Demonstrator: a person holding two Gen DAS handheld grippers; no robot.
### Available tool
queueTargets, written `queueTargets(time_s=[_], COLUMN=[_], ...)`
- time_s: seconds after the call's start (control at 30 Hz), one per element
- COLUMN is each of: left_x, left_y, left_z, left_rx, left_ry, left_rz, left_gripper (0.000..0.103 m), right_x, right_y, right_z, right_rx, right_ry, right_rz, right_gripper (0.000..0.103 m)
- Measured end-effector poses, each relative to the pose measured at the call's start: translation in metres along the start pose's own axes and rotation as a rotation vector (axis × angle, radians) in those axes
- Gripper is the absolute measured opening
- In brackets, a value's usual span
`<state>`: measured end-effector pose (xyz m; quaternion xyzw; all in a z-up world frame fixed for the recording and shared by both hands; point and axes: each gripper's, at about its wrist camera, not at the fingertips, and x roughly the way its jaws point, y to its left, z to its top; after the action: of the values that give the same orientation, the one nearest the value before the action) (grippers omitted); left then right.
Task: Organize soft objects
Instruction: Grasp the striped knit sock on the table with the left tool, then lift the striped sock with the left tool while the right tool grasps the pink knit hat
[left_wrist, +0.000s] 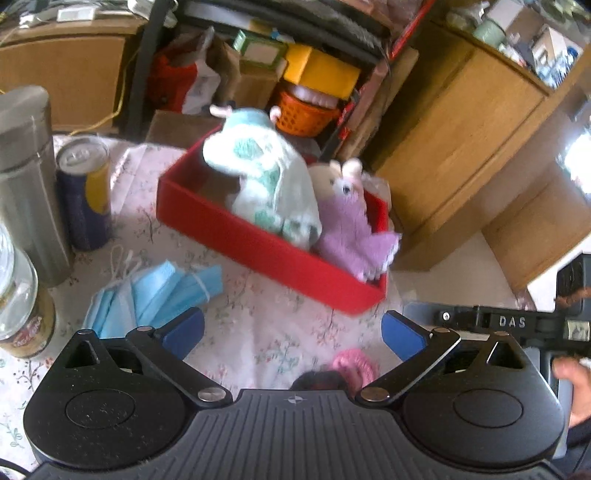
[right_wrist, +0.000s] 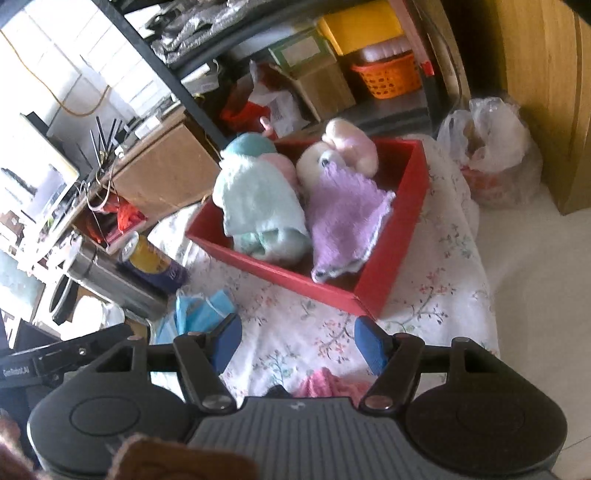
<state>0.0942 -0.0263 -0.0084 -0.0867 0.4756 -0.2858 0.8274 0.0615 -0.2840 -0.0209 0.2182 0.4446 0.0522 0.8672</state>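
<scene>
— What room do I have?

— My left gripper (left_wrist: 291, 334) and right gripper (right_wrist: 297, 343) both hang released, jaws spread wide and empty, over bare floral tablecloth (right_wrist: 295, 317). The open red cardboard box (left_wrist: 258, 247) sits ahead near the table's right edge, where the cloth drops away.

— And the soft things?

— A mint-and-white plush toy (left_wrist: 269, 184) and a purple-dressed plush doll (right_wrist: 340, 210) lie side by side inside the box. A pink knitted piece (left_wrist: 354, 363) lies just below my fingers.

— What crowds me?

— On the left: blue face masks (left_wrist: 162, 291), a blue-and-yellow drink can (left_wrist: 86, 192), a steel flask (left_wrist: 26, 177).
</scene>
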Motion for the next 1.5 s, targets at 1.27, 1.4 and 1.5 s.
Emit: queueTargets(time_s=[1.27,1.4,1.5], left_x=[0.091,0.073,0.061], left_y=[-0.053,-0.044,-0.041], left_z=[-0.078,-0.076,-0.073], left_rx=[0.029,0.026,0.039], left_ry=[0.292,0.274,0.245], left_rz=[0.067,0.054,0.058], left_gripper=[0.032,0.024,0.023], right_x=[0.015,0.028,0.041], right_y=[-0.018,-0.01,0.0], right_z=[-0.016,-0.02,-0.025], right_rx=[-0.013,0.011,-0.003], right_ry=[0.097,0.144,0.166], right_rz=[-0.063,-0.027,-0.037], right_gripper=[0.043,0.043,0.045])
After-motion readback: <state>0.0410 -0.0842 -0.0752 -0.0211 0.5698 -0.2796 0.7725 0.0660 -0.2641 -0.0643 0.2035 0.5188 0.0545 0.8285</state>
